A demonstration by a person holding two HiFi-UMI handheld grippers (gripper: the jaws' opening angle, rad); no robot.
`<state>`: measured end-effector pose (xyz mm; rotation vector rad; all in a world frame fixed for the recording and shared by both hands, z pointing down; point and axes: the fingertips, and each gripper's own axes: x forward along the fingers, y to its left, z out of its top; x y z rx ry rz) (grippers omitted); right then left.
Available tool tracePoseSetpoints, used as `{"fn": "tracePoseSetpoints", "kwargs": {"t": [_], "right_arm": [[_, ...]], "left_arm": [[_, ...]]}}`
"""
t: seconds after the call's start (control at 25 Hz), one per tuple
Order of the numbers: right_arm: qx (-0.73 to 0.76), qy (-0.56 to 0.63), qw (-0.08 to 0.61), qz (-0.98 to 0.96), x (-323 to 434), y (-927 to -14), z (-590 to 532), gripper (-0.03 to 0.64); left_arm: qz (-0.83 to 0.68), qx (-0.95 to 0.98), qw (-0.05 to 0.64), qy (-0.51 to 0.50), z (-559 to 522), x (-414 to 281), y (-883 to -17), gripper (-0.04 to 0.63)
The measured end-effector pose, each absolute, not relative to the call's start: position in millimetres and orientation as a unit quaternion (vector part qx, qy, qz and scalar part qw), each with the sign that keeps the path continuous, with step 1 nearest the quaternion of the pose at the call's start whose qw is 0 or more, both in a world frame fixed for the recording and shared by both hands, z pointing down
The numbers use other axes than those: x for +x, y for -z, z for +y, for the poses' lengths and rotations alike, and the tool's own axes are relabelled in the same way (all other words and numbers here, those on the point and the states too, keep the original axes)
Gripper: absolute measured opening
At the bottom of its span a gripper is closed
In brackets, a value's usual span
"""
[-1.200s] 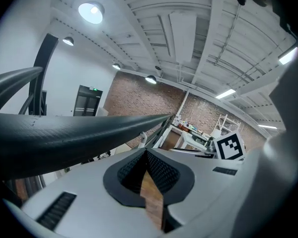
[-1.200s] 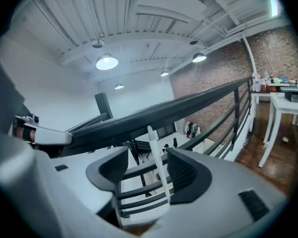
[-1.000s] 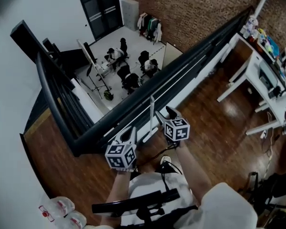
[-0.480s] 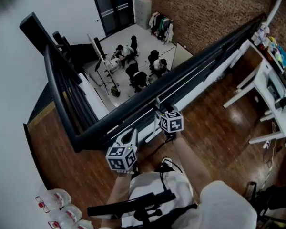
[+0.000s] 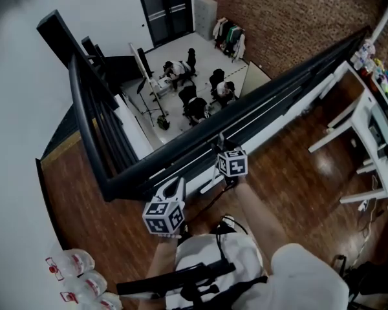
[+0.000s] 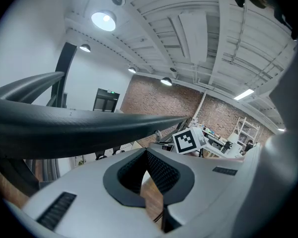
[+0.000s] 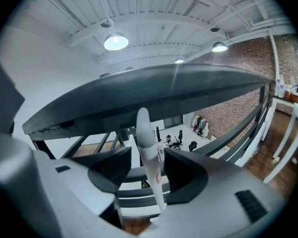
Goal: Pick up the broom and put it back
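The broom's pale handle (image 7: 143,128) stands upright against the black railing (image 7: 164,90). In the head view only a thin pale stick (image 5: 221,137) of it shows above the right marker cube. My right gripper (image 7: 148,151) has the handle between its jaws, which are closing; a gap shows on each side of the handle. In the head view the right gripper (image 5: 222,150) is right at the rail. My left gripper (image 5: 176,188) hangs lower and to the left, close under the railing (image 6: 64,128). The left gripper (image 6: 146,152) is shut, with nothing between its pads.
The railing (image 5: 246,105) runs diagonally along the edge of a wooden mezzanine floor (image 5: 291,173), with a drop to a lower room where people sit at desks (image 5: 187,89). White tables (image 5: 368,128) stand at the right. Water bottles (image 5: 77,263) lie at the lower left.
The right gripper has moved forward and down to the railing, onto the broom handle. The left gripper has shifted slightly toward the rail.
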<state>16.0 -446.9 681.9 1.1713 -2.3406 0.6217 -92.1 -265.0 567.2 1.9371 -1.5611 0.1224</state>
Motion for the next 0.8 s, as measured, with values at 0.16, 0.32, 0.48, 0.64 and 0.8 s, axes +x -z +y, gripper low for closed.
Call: {"fn": "tracePoseSetpoints", "kwargs": {"t": [0.16,0.32,0.48,0.64,0.8], "right_arm": [[0.437,-0.217,0.227,-0.843,19,-684,-450,0.187],[0.441,-0.213,0.229,-0.841,22,-688,-451,0.14],[0.439,-0.196,0.237,-0.844,21,-685,-443,0.13],[0.439,-0.191,0.238,-0.845,22,-687,-427,0.129],[0.447,-0.186,0.239,-0.842,34,-682,-412,0.127]], "left_arm": [[-0.607,0.726,0.32,-0.043,-258,-103,-566,-0.012],[-0.612,0.722,0.32,-0.04,-254,-107,-566,-0.012],[-0.607,0.726,0.32,-0.043,-253,-107,-566,-0.012],[-0.595,0.737,0.318,-0.047,-253,-103,-565,-0.012],[-0.577,0.753,0.314,-0.051,-255,-93,-562,-0.012]]}}
